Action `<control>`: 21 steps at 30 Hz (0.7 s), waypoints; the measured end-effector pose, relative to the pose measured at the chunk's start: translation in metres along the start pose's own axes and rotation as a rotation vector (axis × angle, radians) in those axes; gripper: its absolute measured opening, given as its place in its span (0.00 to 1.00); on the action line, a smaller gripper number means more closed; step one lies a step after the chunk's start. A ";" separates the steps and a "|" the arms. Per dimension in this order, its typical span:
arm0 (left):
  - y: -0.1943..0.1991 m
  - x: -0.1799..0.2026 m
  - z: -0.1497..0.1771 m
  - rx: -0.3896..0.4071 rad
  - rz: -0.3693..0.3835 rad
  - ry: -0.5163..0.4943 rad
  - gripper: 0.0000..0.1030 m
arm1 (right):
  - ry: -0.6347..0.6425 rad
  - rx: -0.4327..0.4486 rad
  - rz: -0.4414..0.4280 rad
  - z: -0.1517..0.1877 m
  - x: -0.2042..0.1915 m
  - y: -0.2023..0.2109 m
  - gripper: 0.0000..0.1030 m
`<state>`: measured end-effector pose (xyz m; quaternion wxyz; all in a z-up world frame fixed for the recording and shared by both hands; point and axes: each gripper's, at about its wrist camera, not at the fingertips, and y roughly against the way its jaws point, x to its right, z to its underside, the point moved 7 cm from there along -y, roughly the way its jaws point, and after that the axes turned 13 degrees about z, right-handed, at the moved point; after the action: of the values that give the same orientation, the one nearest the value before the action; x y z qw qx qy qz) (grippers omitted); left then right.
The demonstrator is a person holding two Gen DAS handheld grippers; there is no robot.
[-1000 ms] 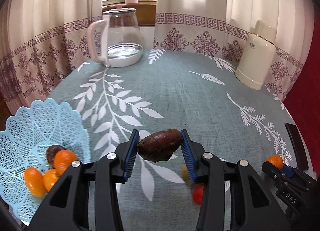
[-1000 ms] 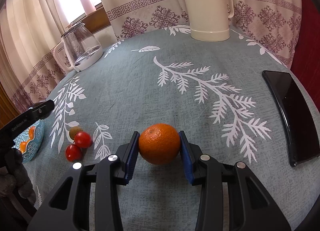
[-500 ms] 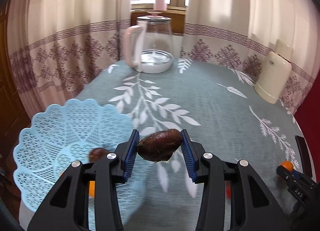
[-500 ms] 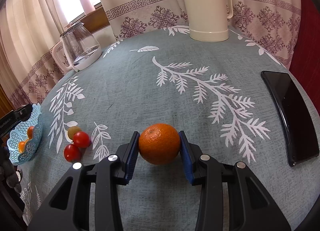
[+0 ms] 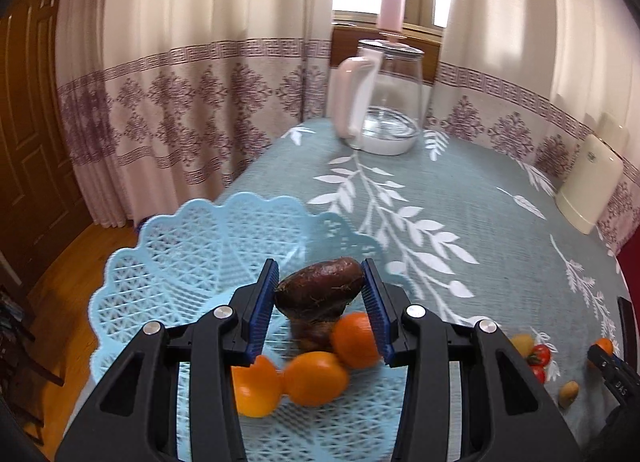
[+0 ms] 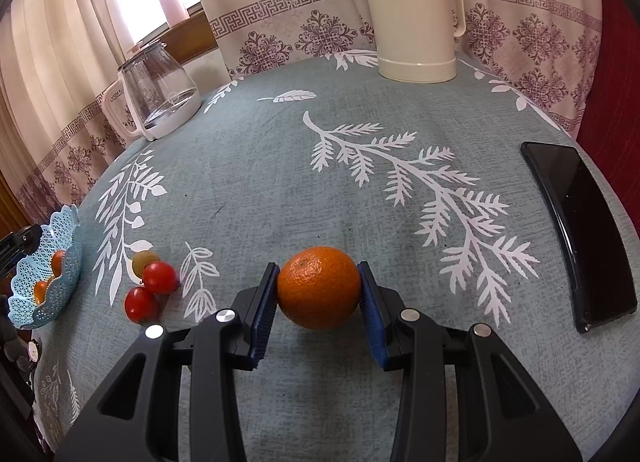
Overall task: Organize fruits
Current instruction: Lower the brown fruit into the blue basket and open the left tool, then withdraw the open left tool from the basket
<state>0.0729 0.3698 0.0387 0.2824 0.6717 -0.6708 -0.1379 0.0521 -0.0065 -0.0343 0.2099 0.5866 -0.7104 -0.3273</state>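
My left gripper (image 5: pixel 320 294) is shut on a dark brown, rough-skinned fruit (image 5: pixel 318 292), held above the light blue lattice basket (image 5: pixel 172 262). In the basket lie three orange fruits (image 5: pixel 316 378) and another dark fruit (image 5: pixel 314 332). My right gripper (image 6: pixel 318 294) is shut on an orange (image 6: pixel 318 292) just above the tablecloth. Two red tomatoes (image 6: pixel 154 288) and a small green fruit (image 6: pixel 142 260) lie on the cloth to its left, with the basket (image 6: pixel 46 282) at the far left edge.
A glass kettle with a pink handle (image 5: pixel 380 102) and a cream thermos (image 6: pixel 414 18) stand at the back of the table. A black phone (image 6: pixel 580 230) lies at the right edge. A small tan fruit (image 5: pixel 568 392) lies near the tomatoes (image 5: pixel 540 356).
My left gripper has swung left with the dark fruit, from over the tablecloth to over the basket. The right gripper and its orange have stayed nearly still.
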 end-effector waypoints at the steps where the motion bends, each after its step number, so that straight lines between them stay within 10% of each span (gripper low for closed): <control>1: 0.000 -0.005 0.000 -0.001 -0.008 0.009 0.42 | 0.001 -0.001 0.001 0.000 0.000 0.000 0.38; 21: 0.021 -0.061 0.005 0.034 -0.083 0.114 0.72 | 0.012 0.004 0.032 -0.001 -0.001 0.001 0.38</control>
<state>0.0489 0.4293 0.0348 0.3026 0.7105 -0.6275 -0.0995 0.0524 -0.0052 -0.0328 0.2181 0.5777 -0.7191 -0.3188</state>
